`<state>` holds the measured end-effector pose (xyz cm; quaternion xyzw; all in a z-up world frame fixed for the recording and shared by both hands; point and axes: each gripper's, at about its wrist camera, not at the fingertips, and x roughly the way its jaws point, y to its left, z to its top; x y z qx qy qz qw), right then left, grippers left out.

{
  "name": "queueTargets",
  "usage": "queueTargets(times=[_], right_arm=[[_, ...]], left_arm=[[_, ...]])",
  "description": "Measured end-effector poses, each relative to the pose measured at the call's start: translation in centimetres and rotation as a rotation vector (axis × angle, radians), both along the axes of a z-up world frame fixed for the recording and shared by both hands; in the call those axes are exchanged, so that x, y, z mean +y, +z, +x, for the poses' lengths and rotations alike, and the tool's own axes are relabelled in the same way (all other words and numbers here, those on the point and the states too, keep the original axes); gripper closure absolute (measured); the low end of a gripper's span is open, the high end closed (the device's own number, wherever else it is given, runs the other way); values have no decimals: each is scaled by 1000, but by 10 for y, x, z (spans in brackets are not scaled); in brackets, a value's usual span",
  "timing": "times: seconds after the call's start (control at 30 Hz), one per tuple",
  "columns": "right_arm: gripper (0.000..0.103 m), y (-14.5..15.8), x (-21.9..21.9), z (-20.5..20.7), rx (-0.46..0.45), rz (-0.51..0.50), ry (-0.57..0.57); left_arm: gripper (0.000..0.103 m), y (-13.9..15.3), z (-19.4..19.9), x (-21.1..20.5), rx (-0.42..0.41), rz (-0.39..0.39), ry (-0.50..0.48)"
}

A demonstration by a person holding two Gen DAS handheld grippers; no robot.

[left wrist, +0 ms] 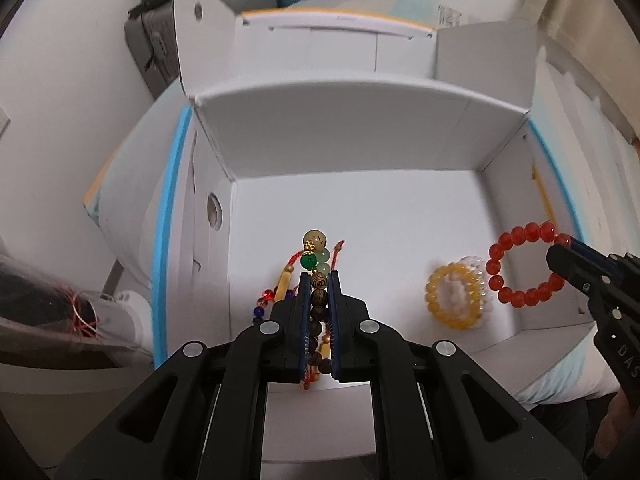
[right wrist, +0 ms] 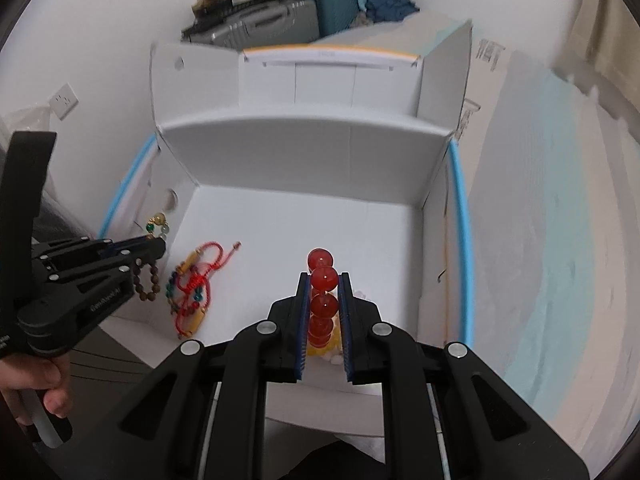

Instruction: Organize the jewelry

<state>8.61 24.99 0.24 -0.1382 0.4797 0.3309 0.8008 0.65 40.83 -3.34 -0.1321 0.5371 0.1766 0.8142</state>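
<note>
My left gripper [left wrist: 320, 276] is shut on a brown wooden bead bracelet [left wrist: 319, 298] with green and tan beads at its top, held over the left part of an open white cardboard box [left wrist: 360, 216]. My right gripper [right wrist: 325, 278] is shut on a red bead bracelet [right wrist: 322, 292], which hangs as a ring [left wrist: 524, 266] over the box's right part. On the box floor lie a yellow bead bracelet [left wrist: 454, 294] on top of a white one, and a red cord bracelet [right wrist: 194, 284] with coloured beads. A hand [right wrist: 44, 384] grips the left tool's handle.
The box's flaps stand up at the back [right wrist: 304, 148] and the sides, and it rests on a surface with a blue edge [left wrist: 168, 216]. Grey and teal suitcases [right wrist: 280, 20] stand against the far wall. A wall socket [right wrist: 64, 100] is at the left.
</note>
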Motion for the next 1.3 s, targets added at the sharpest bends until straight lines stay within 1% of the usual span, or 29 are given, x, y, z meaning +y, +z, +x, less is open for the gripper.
queueTargets(times=[0.2,0.37,0.67,0.77,0.8,0.83,0.87,0.93,0.97,1.0,1.03,1.07,1.1,1.13,1.17,1.23,1.27,1.3], right_arm=[[90,-23,11,10,34,-50,-12],[90,-36,15,12,56,-68,-16],[90,-47,18,14,80,-80,-15],[88,-47,16,14,82,-71,-23],[85,-45,15,13,82,-62,-23],[75,-42,14,13,78,-55,-23],[70,-39,13,12,72,-48,-25],[62,-27,7,8,46,-20,-27],[58,-22,4,7,36,-10,-30],[50,-16,0,4,23,4,-34],[45,-11,-3,2,13,15,-36],[43,-3,-9,-3,-7,33,-38],[39,2,-12,-6,-21,39,-42],[33,6,-14,-9,-33,44,-43],[31,12,-19,-15,-52,55,-40],[25,22,-28,-26,-87,74,-44],[23,26,-32,-31,-103,80,-49],[19,30,-36,-35,-116,86,-53]], left_arm=[[96,-23,5,6,46,-30,-2],[96,-38,9,10,81,-41,-8],[94,-48,15,13,95,-45,-10],[93,-46,15,13,87,-51,0],[93,-43,14,12,80,-47,-1],[88,-41,14,12,73,-45,-1],[84,-35,11,11,61,-42,5],[71,-23,1,7,16,-22,7],[68,-17,-3,4,0,-2,5],[62,-13,-7,3,-11,10,5],[53,-5,-13,1,-33,26,9],[49,2,-19,-1,-54,45,15],[42,9,-27,-3,-74,64,22],[40,13,-32,-6,-89,76,25],[39,19,-39,-8,-110,86,26],[25,29,-54,-13,-140,110,45],[23,34,-61,-16,-157,122,48],[19,41,-70,-20,-184,135,55]])
